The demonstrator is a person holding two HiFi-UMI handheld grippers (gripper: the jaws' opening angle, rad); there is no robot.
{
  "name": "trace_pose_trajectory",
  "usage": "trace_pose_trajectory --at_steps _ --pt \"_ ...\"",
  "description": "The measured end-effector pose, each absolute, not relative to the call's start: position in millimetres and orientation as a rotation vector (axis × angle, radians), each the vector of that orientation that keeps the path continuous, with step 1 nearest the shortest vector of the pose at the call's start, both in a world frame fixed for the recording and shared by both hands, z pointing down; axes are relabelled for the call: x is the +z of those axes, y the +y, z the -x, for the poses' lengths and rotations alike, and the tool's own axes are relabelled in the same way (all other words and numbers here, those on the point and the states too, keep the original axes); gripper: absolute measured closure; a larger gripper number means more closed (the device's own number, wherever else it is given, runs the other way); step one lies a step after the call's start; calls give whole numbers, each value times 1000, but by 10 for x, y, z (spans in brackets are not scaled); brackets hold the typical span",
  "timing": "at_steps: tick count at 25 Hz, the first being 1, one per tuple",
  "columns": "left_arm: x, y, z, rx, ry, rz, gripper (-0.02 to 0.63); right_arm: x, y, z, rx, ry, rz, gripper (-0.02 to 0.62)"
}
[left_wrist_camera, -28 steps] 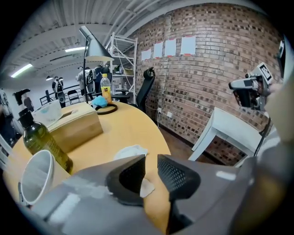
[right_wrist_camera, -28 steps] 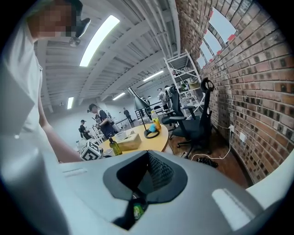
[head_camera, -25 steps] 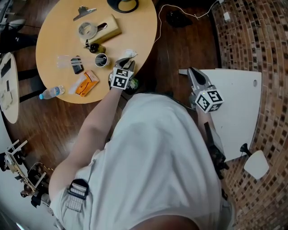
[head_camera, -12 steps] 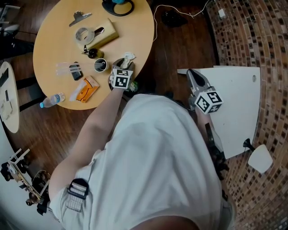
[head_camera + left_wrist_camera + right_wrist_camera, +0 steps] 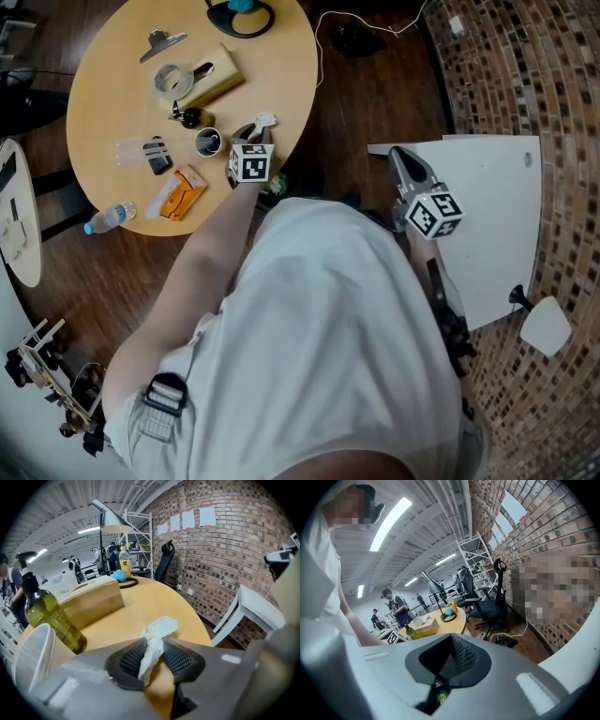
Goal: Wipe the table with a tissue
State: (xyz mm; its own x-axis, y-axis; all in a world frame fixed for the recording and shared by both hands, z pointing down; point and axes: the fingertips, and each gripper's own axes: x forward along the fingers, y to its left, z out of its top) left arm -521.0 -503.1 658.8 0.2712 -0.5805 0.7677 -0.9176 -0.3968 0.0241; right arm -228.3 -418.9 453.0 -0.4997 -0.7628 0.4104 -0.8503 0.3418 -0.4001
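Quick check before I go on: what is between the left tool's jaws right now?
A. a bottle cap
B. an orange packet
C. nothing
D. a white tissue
D: in the left gripper view the left tool has just been closing its jaws and pinches a white tissue above the table.

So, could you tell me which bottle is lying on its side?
The clear, blue-capped water bottle at the table's edge; the olive-green bottle stands upright.
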Motion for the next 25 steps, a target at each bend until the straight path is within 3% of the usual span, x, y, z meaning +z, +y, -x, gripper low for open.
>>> trace_pose_trajectory --at_steps 10,19,25 --pt "6388 -5009 5083 898 -1267 -2149 529 4562 -4191 2237 912 -2436 -1544 588" --pt "5898 -4966 4434 465 -1024 -2180 532 4562 -4093 2182 914 -2406 -1611 588" --pt "5724 -4857 3967 430 -833 -2263 532 4598 -3892 2044 940 -2341 -1715 588"
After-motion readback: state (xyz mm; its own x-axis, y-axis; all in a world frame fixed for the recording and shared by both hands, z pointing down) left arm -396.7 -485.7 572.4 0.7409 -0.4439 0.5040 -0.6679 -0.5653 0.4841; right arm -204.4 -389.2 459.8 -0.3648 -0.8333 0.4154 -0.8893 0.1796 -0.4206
